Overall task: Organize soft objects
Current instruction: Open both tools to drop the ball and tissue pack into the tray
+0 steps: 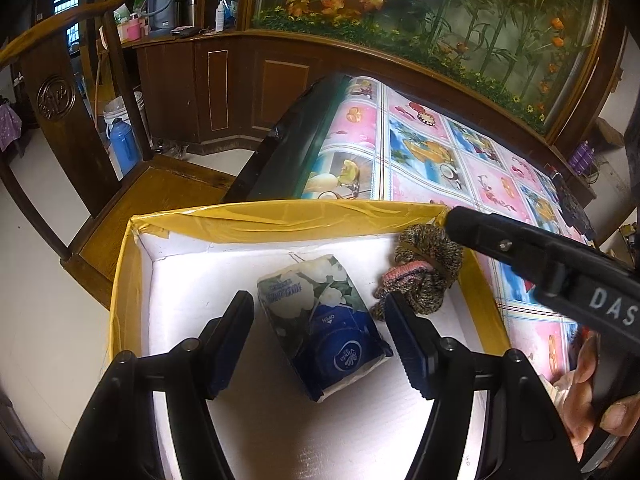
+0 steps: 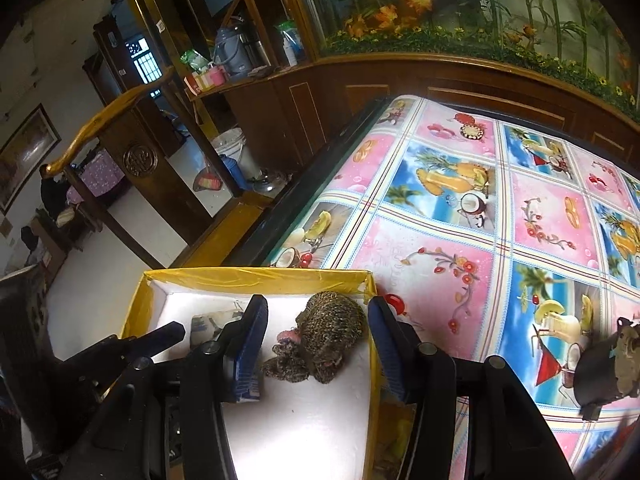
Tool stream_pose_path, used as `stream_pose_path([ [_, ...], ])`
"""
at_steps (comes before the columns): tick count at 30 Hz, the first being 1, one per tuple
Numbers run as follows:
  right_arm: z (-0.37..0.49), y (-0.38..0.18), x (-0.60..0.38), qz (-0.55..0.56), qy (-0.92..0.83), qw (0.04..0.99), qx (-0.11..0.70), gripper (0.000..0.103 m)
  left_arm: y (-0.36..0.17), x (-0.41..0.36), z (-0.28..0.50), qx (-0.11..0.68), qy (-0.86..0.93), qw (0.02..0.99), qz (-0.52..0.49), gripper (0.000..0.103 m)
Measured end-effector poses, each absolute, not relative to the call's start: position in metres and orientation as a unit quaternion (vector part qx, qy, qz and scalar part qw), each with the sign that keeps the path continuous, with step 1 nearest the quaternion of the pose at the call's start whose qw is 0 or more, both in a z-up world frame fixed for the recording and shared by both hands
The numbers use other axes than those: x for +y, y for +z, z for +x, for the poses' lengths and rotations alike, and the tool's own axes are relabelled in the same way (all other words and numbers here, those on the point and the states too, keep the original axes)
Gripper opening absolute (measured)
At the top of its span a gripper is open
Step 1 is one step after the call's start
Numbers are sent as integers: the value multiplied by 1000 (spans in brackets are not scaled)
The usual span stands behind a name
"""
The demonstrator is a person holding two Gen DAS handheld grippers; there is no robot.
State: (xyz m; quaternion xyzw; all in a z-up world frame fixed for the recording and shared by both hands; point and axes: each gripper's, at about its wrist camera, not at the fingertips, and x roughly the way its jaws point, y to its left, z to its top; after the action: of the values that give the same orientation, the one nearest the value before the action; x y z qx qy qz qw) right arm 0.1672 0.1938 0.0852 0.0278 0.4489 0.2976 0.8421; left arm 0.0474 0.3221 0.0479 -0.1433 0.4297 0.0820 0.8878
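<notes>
A box with a yellow-taped rim and a white inside stands at the table's near left corner. A blue and white tissue pack lies flat on its floor. My left gripper hovers over it, open, with a gap on each side of the pack. A brown knitted item with a pink patch rests in the box's far right corner. My right gripper is open around it, its pads clear of the knit. In the right wrist view the tissue pack is partly hidden behind a finger.
The table carries a fruit-patterned cloth. A dark pot-like object sits at its right edge. A wooden chair stands left of the box, and a wooden cabinet with an aquarium lies beyond. A person's hand holds the right gripper.
</notes>
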Motion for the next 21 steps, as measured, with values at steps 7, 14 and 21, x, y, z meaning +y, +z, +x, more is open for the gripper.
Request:
stream_pose_path([
  [7,132,102,160,37,318,841,436,57,62,309,24,414,64,895,-152,68],
  [14,77,113,106,33,330,850,409,57,74,284,-7,396,40,903,-161,71],
  [21,17,121,18,58,326,864,380,57,87,240,-41,382,-3,910,-163,72],
])
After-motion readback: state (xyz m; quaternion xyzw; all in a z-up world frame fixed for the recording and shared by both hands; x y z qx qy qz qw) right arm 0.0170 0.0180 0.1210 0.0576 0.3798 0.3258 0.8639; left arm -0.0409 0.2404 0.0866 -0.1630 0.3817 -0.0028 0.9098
